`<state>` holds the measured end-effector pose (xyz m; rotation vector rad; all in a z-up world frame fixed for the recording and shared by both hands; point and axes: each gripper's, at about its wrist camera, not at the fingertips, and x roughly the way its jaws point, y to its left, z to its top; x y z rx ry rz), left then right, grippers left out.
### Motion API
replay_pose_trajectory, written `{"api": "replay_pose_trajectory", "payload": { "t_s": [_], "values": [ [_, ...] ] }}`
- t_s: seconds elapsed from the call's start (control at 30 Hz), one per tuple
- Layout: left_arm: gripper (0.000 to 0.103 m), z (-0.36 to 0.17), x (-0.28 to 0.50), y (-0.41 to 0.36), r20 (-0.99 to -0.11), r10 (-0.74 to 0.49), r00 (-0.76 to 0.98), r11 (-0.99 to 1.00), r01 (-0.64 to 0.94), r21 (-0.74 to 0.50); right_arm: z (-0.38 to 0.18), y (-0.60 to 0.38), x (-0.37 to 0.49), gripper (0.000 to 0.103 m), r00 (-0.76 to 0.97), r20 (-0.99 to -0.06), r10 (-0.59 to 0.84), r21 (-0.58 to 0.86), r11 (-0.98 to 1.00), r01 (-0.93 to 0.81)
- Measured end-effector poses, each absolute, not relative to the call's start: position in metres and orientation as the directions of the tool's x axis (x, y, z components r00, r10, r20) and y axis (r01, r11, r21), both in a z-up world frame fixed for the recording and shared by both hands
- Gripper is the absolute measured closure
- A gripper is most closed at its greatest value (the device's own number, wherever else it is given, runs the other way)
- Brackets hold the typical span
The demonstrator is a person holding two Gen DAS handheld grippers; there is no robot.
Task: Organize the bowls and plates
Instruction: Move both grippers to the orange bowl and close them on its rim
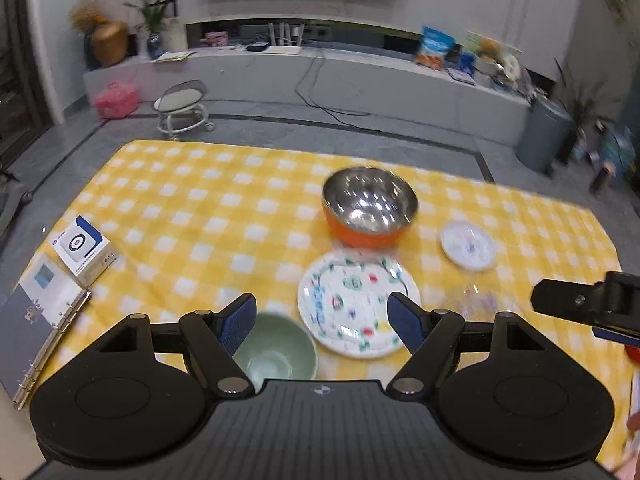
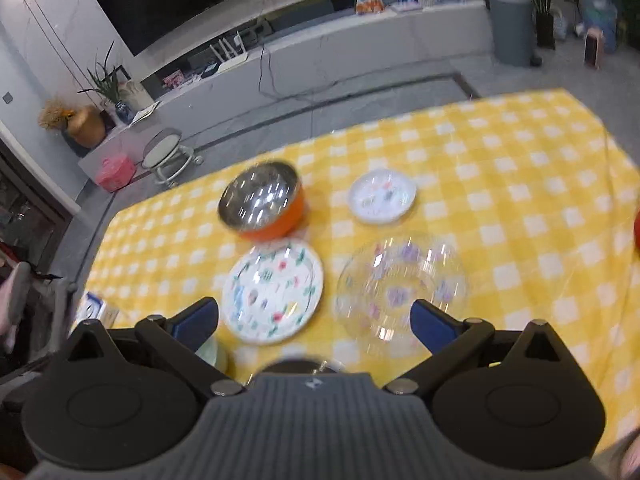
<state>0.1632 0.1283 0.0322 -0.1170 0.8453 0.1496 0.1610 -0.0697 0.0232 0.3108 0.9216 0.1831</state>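
Note:
On the yellow checked tablecloth stand an orange bowl with a steel inside, a floral plate, a small white plate, a clear glass plate with purple flowers and a green bowl. My left gripper is open and empty, above the green bowl and the floral plate. My right gripper is open and empty, above the near edges of the floral and glass plates; it also shows in the left wrist view.
A white box and a ring binder lie at the table's left edge. A red object sits at the right edge. Beyond the table are a stool, a TV bench and a grey bin.

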Motion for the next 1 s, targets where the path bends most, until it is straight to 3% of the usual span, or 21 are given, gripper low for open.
{"api": "replay_pose_trajectory", "payload": {
  "t_s": [0.13, 0.27, 0.4, 0.63, 0.83, 0.87, 0.93, 1.0],
  "values": [
    [0.017, 0.025, 0.198, 0.141, -0.75, 0.058, 0.659, 0.981, -0.176, -0.079, 0.009, -0.067, 0.205, 0.003, 0.506, -0.746, 0.433, 0.469, 0.881, -0.061],
    [0.021, 0.014, 0.236, 0.148, -0.755, 0.095, 0.649, 0.986, -0.164, -0.017, -0.008, -0.058, 0.242, 0.007, 0.507, -0.763, 0.402, 0.462, 0.887, -0.008],
    [0.021, -0.003, 0.273, 0.158, -0.784, 0.06, 0.618, 0.983, -0.172, -0.06, -0.028, -0.048, 0.282, 0.014, 0.505, -0.783, 0.364, 0.427, 0.904, 0.011],
    [0.025, -0.034, 0.319, 0.163, -0.757, 0.047, 0.652, 0.989, -0.139, -0.059, -0.063, -0.037, 0.336, 0.037, 0.499, -0.796, 0.344, 0.404, 0.914, 0.015],
    [0.028, -0.063, 0.351, 0.173, -0.792, 0.028, 0.611, 0.978, -0.181, -0.106, -0.078, -0.015, 0.36, 0.047, 0.512, -0.781, 0.357, 0.401, 0.916, -0.027],
    [0.028, -0.068, 0.354, 0.174, -0.801, 0.016, 0.599, 0.977, -0.178, -0.114, -0.082, -0.01, 0.364, 0.05, 0.498, -0.794, 0.349, 0.383, 0.923, -0.036],
    [0.031, -0.077, 0.36, 0.175, -0.818, -0.009, 0.576, 0.978, -0.164, -0.126, -0.09, -0.002, 0.371, 0.069, 0.475, -0.816, 0.329, 0.349, 0.936, -0.048],
    [0.036, -0.082, 0.363, 0.174, -0.829, -0.004, 0.56, 0.979, -0.167, -0.118, -0.097, 0.004, 0.375, 0.073, 0.46, -0.823, 0.333, 0.349, 0.936, -0.052]
  ]
}}
